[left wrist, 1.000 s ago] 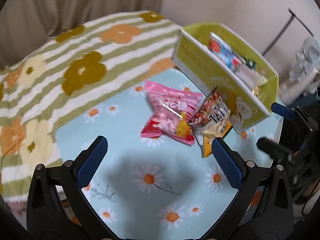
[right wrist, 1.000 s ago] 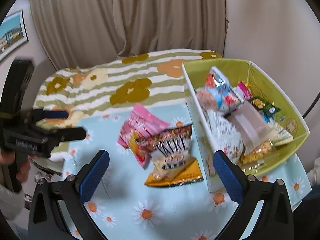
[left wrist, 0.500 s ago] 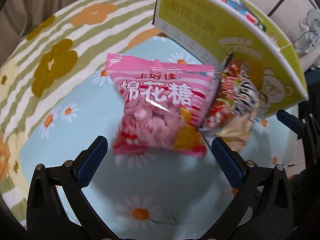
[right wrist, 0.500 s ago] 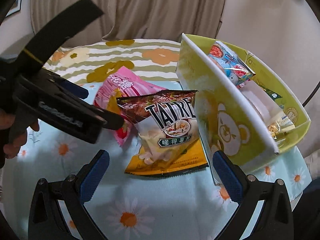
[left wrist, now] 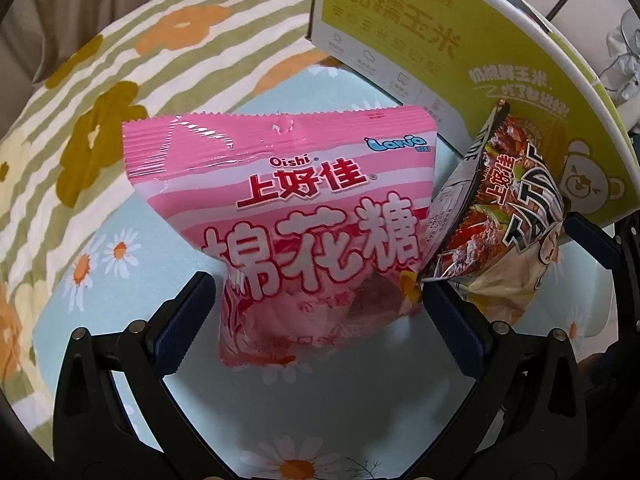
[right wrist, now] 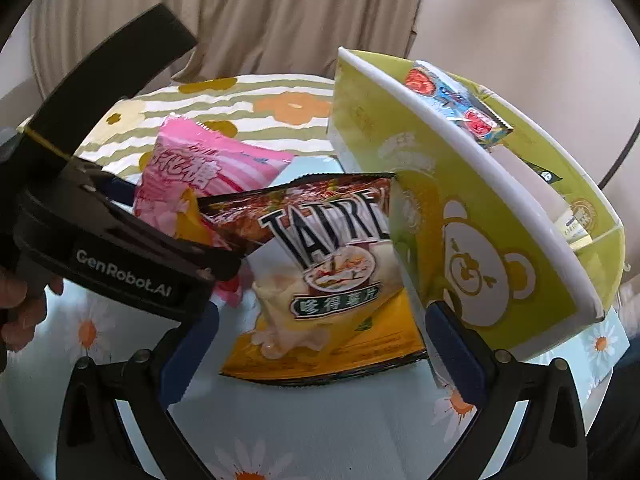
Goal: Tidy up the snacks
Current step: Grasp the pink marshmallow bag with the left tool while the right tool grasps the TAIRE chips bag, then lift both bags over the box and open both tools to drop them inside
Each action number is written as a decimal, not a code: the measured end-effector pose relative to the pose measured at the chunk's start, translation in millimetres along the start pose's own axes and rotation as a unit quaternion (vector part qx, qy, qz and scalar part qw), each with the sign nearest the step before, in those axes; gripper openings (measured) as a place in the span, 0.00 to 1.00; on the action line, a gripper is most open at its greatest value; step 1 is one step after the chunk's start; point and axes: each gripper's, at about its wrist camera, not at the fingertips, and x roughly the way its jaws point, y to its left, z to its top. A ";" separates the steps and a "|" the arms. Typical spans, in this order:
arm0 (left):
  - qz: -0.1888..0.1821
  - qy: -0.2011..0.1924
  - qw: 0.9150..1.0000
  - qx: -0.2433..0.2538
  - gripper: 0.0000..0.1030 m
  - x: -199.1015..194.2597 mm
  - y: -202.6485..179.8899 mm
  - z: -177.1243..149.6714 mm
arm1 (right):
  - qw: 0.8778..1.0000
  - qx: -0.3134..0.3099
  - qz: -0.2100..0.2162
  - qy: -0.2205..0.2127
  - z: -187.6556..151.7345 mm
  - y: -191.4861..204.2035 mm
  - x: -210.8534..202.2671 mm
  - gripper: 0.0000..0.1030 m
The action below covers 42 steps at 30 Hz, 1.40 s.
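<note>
A pink marshmallow bag (left wrist: 296, 224) lies on the daisy cloth, its lower end between the open fingers of my left gripper (left wrist: 316, 308). Beside it on the right, a brown and yellow chip bag (left wrist: 504, 236) leans against the green box (left wrist: 472, 60). In the right wrist view the chip bag (right wrist: 328, 280) lies just ahead of my open right gripper (right wrist: 320, 344), whose pads straddle its lower edge. The pink bag (right wrist: 200, 176) sits behind it, partly hidden by the left gripper's black body (right wrist: 120, 248). The green box (right wrist: 492, 240) holds several snack packs.
A striped flower blanket (left wrist: 120, 92) covers the far side of the table. A hand (right wrist: 24, 308) holds the left tool at the left edge. Curtains (right wrist: 256, 16) hang behind. The light blue daisy cloth (right wrist: 320, 432) lies under everything.
Both grippers moved forward and down toward the bags. The pink bag now reaches between the left fingers, and the chip bag lies close before the right fingers. Both stay open.
</note>
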 end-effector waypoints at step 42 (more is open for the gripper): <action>0.003 -0.043 0.996 -0.079 0.77 -33.5 52.3 -20.6 | 0.999 0.004 0.037 0.011 34.7 7.2 31.9 0.58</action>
